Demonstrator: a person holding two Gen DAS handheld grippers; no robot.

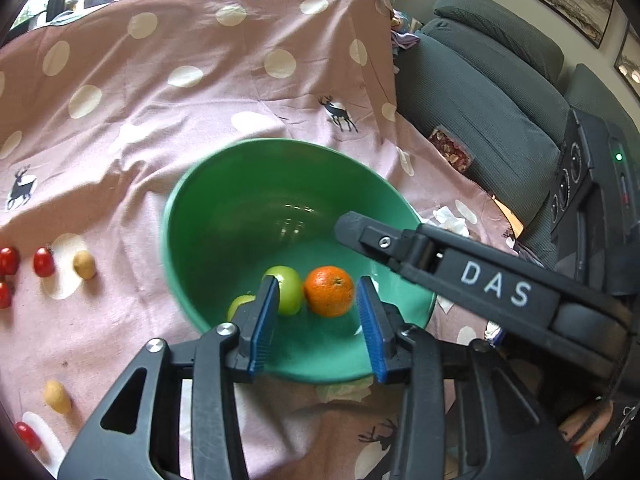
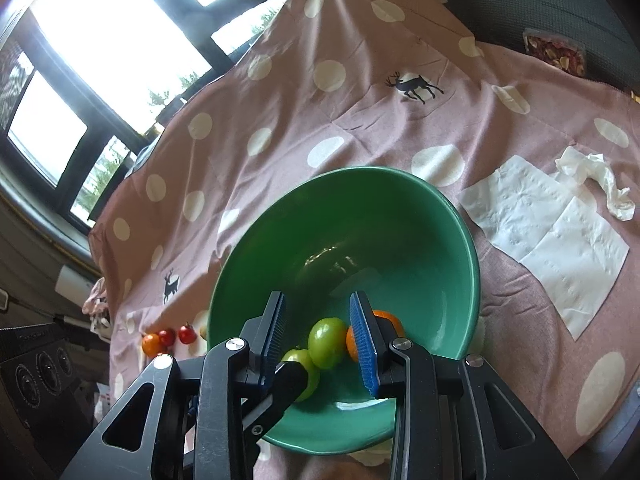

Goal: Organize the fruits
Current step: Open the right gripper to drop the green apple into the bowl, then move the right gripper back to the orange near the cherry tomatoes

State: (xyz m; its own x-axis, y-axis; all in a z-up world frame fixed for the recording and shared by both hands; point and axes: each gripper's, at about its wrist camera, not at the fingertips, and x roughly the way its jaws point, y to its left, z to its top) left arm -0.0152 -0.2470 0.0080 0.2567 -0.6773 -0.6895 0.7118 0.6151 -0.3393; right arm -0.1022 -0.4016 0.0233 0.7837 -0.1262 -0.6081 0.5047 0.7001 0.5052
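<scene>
Fruits are lying partly inside a deep round green bowl (image 1: 208,216) sitting on a pink cloth with white dots and dark deer prints (image 1: 168,92): a round orange mandarin (image 1: 329,291) is resting on the bowl's floor, touching a smooth green fruit (image 1: 291,289), and a second green fruit (image 1: 239,305) is lying just beside that one, partly hidden. The left gripper (image 1: 318,322) is hovering over the near rim with its blue-ribbed jaws standing apart and nothing pressed between them; the mandarin and the green fruit are showing in the gap beyond the pads. The right gripper (image 2: 318,340) is hanging over the same bowl from the other side, its jaws also standing apart with nothing clamped, and a black finger of the other tool is crossing in front of its left pad. More fruit is waiting outside on the cloth to the left of the bowl: small red cherry tomatoes (image 1: 43,262), a tan oval fruit (image 1: 84,265) near them, and another tan oval one (image 1: 57,397) closer in. White paper napkins (image 2: 548,236) are lying flat on the cloth, on the bowl's right in the right wrist view
</scene>
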